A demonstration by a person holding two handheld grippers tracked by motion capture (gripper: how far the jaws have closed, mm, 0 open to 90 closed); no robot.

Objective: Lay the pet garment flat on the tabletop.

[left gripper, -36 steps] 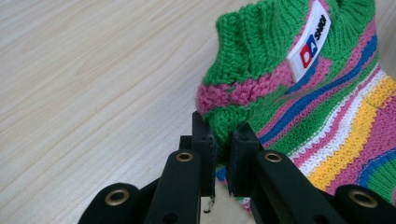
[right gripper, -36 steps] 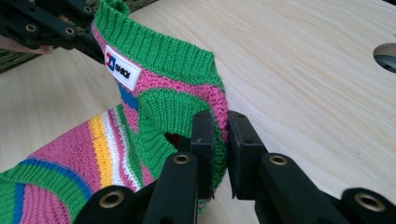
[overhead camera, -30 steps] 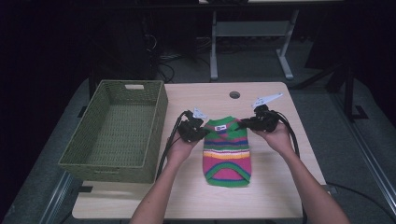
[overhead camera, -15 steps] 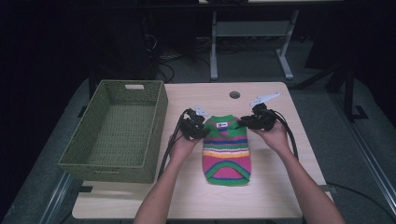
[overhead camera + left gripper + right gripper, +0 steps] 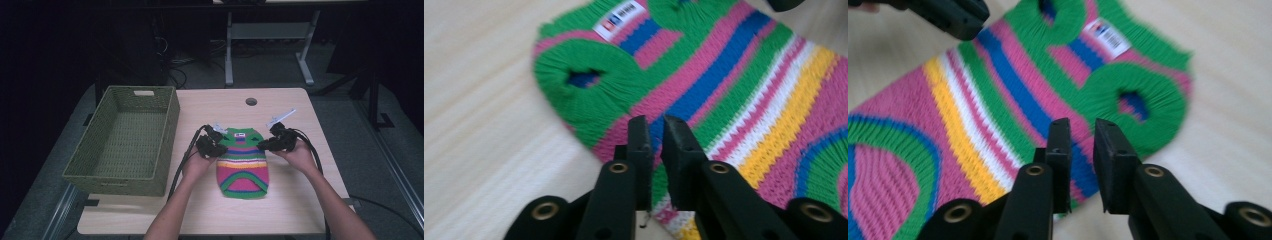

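Both claws are working the striped sweater (image 5: 243,162), which is lying flat on the table (image 5: 300,210) just right of the empty wicker basket (image 5: 125,140). The left claw (image 5: 655,132) has just been closing and is nipping the knit at its side edge below the armhole; the right claw (image 5: 1082,137), also just closing, is pinching the opposite edge. Folding looks barely begun, and the basket is waiting.

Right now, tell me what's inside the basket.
The basket holds nothing on its visible woven floor. Its near wall hides the strip of floor just behind it.
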